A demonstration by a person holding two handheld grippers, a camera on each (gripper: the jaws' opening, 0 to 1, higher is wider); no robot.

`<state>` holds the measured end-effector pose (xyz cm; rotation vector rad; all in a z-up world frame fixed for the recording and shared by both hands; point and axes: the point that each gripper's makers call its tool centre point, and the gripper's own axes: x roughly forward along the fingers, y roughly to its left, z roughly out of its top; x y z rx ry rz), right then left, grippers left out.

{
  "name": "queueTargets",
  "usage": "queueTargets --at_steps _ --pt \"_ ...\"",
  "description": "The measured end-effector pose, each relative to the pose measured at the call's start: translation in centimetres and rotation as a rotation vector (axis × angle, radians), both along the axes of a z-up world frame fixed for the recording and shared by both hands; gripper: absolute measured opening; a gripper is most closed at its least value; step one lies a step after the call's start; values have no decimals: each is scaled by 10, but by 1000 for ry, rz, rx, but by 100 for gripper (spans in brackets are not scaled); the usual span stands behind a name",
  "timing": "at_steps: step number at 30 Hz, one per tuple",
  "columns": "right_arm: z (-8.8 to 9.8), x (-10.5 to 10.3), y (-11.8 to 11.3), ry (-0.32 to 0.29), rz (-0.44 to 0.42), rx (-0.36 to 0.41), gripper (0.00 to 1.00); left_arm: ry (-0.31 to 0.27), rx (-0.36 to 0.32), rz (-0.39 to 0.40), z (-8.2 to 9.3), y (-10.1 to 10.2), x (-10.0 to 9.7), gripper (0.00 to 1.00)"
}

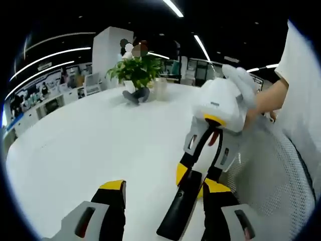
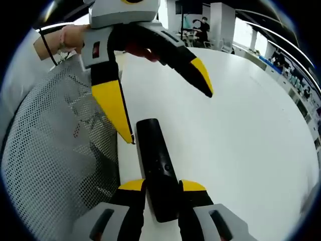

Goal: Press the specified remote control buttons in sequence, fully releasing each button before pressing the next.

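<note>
The right tongs point(image 2: 161, 193) pinch the near end of the black remote control point(image 2: 156, 165) between their yellow-tipped jaws, holding it out lengthwise over the white table point(image 2: 251, 140), its button face turned up; my guess is that this grip steadies the remote so the other tongs can push its buttons. The left tongs point(image 2: 165, 113) stand spread in the right gripper view, one yellow jaw tip coming down just beside the far left corner of the remote, the other tip held off above and to its right; whether the lower tip touches the remote I cannot tell. From the left gripper view, those left tongs point(image 1: 163, 201) show their jaws spread, with the remote point(image 1: 181, 208) slanting between them and the right tongs point(image 1: 200, 178) closed on it from beyond. A white mesh chair back point(image 2: 55, 150) stands left of the remote. Far across the table sits a potted plant point(image 1: 135, 75).
</note>
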<state>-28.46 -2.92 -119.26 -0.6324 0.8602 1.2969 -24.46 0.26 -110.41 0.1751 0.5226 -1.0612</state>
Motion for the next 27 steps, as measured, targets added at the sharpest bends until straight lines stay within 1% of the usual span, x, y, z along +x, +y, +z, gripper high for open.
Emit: queueTargets --at_steps 1,2,3,5,10,13,17,20,23,24,27 --pt "0 0 0 1 -3 0 23 -8 -32 30 7 2 4 68" --pt "0 0 0 1 -5 1 23 -13 -47 52 10 4 7 69" --pt "1 0 0 2 -7 1 23 -23 -49 65 14 7 8 71" --pt "1 0 0 5 -14 1 23 -61 -48 88 20 12 11 75" --pt "2 0 0 8 -15 -2 23 -100 -77 151 34 21 15 83" --pt "3 0 0 9 -16 -2 23 -106 -93 174 39 23 15 85" --pt "2 1 0 9 -21 -1 23 -122 -142 228 49 29 17 91" --pt "1 1 0 11 -23 -1 23 -138 -154 267 55 36 20 95" --pt "0 3 1 13 -26 0 23 -155 -198 315 65 44 24 97" --pt "0 3 1 13 -26 0 23 -166 -203 324 67 46 25 98" --pt "-1 7 1 10 -27 -2 23 -173 -218 349 71 52 26 100"
